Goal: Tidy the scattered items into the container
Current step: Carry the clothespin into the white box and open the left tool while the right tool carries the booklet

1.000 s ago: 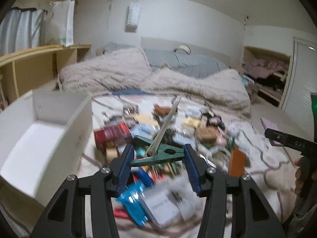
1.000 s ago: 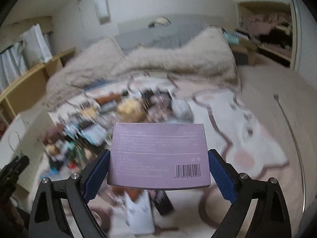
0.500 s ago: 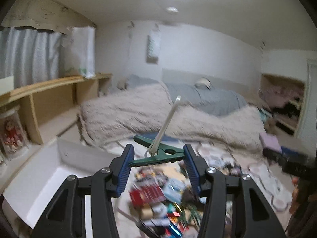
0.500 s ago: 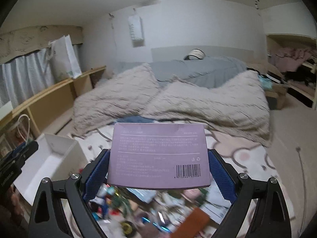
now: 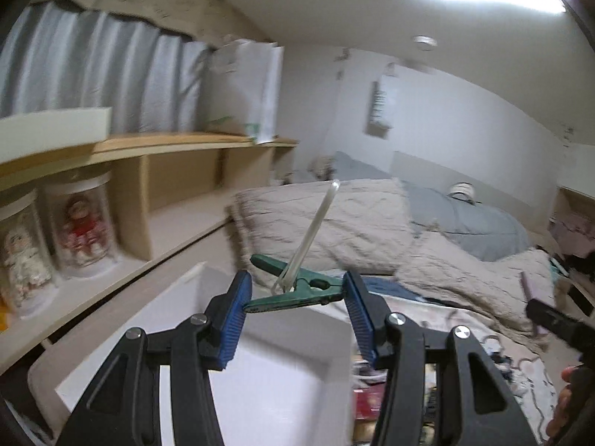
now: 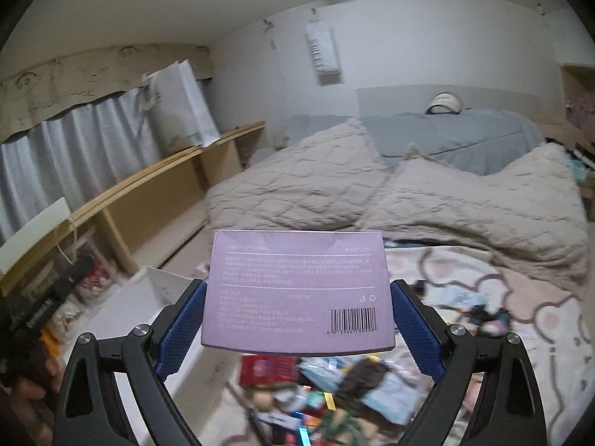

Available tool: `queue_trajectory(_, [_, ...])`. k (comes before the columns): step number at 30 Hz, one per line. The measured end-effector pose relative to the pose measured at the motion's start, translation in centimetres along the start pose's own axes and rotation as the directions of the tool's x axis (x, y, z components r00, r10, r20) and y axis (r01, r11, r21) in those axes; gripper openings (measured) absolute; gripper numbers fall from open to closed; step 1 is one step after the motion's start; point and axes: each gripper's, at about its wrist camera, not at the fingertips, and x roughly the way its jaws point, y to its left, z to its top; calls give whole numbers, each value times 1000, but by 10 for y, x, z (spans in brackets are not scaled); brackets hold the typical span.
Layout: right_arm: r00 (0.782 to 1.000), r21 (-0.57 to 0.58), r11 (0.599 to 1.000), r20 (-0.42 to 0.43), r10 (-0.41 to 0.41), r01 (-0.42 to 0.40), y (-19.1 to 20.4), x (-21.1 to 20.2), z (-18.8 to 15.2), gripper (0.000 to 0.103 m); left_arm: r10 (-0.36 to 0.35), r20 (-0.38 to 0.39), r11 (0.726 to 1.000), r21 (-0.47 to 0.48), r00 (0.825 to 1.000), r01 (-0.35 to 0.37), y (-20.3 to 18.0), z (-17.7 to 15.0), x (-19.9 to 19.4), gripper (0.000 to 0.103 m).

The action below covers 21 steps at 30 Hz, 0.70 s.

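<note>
My left gripper is shut on a green clothes peg, which pinches a pale thin stick that slants upward. Below it lies the open white box, its inside bare. My right gripper is shut on a flat lilac carton with a barcode, held by its side edges. The white box shows at the lower left of the right wrist view. The scattered items lie on the patterned blanket below the carton. The right gripper's tip shows at the right edge of the left wrist view.
A wooden shelf runs along the left wall, with doll jars and a white bag on it. A rumpled beige quilt and grey bedding lie beyond. The left gripper's body is at far left.
Both grippers rose and swung left, away from the pile and toward the white box, each keeping hold. The left one now hangs over the box.
</note>
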Motion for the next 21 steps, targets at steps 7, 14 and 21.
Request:
queue_trajectory(7, [992,3,995,-74,101,-101,51,42,-3,96,85,-45,995,-47,995,-87,54,-16,15,51])
queue_trajectory(14, [971,-4,983,-158,180,-183,98,78,-21,96,106,-101,992,-60,989,-113,82,-35,26,51])
queue_trajectory(21, [942,-17,972,-253,221,-233,125,102,-44,96,94,-159,992,-69,983,-106,88,-48,38,51])
